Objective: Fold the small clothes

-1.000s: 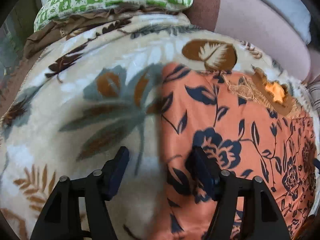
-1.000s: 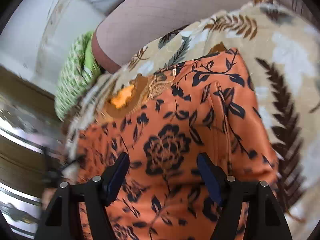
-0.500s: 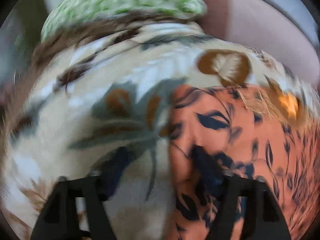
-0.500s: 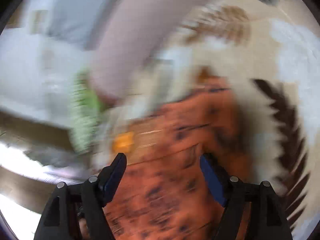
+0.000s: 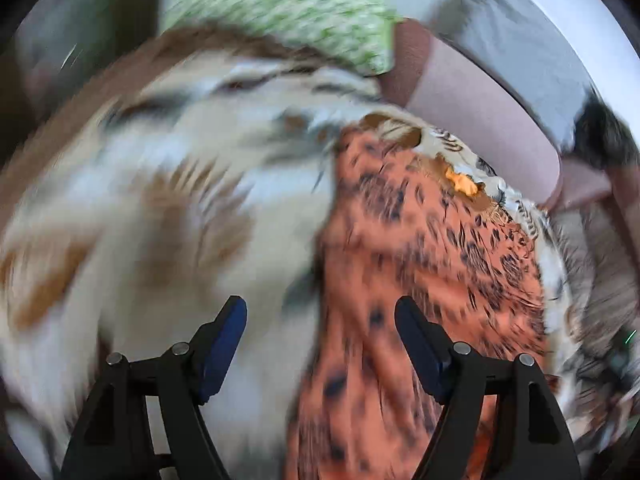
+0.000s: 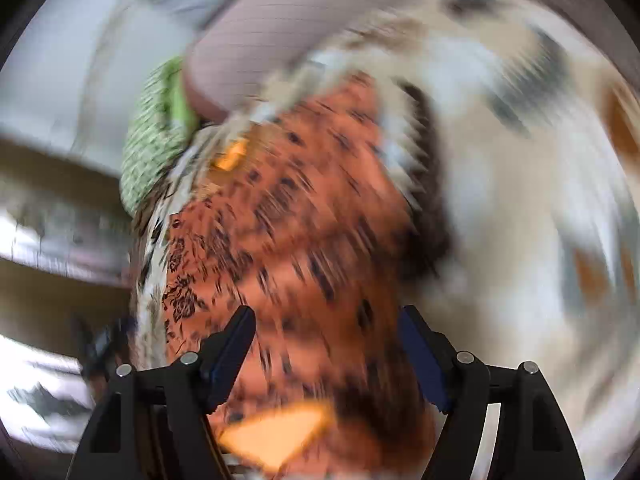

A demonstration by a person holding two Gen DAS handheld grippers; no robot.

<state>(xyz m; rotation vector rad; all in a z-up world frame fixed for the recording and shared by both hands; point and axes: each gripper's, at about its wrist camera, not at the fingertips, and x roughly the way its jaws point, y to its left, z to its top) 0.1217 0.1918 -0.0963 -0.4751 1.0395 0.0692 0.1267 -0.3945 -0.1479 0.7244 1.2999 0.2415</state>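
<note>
While both frames are blurred, the left gripper (image 5: 320,332) is seen spread wide and empty over the blanket (image 5: 180,200), its jaws lately widened. The orange garment (image 5: 420,260) lies flat there; thin and limp, it is best pinched at an edge. The right gripper (image 6: 326,340) is likewise apart, holding nothing.

We are looking at home, bedroom most likely. Soft leafy blanket (image 5: 172,216) is covering bed. Green and white pillow (image 5: 280,16) is lying at far end. Pink padded headboard (image 5: 480,104) is standing behind. Orange flowery clothing (image 6: 304,248) is lying on blanket.
</note>
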